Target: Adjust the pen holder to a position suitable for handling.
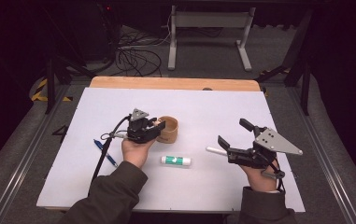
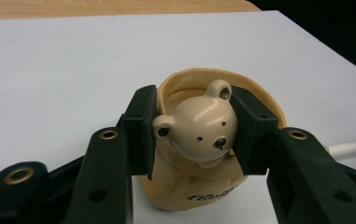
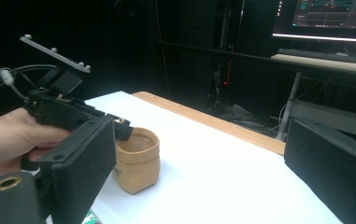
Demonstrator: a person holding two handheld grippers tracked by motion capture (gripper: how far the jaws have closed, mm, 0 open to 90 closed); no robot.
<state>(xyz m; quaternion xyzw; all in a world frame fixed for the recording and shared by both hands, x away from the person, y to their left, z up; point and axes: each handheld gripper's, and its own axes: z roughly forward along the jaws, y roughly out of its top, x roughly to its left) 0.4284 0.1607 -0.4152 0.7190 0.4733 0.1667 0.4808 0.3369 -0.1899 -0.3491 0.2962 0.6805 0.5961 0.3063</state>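
Left gripper (image 2: 195, 135): clamped on bear-headed tan cup (image 2: 203, 154), mid-table, beside glue stick (image 1: 176, 160). Right gripper (image 1: 234, 140): jaws apart, empty. Cup is best kept upright; squeeze is to be held steady.

Table (image 1: 119, 186): cup (image 1: 170, 129), pens (image 1: 104, 151), gluestick (image 1: 176, 160).

The high view looks forward and down over the whole desk (image 1: 119, 102). The left gripper view sits close behind its tongs (image 2: 195, 135), facing the cup (image 2: 222, 93). The right gripper view looks level across the desk; all three share the cup.
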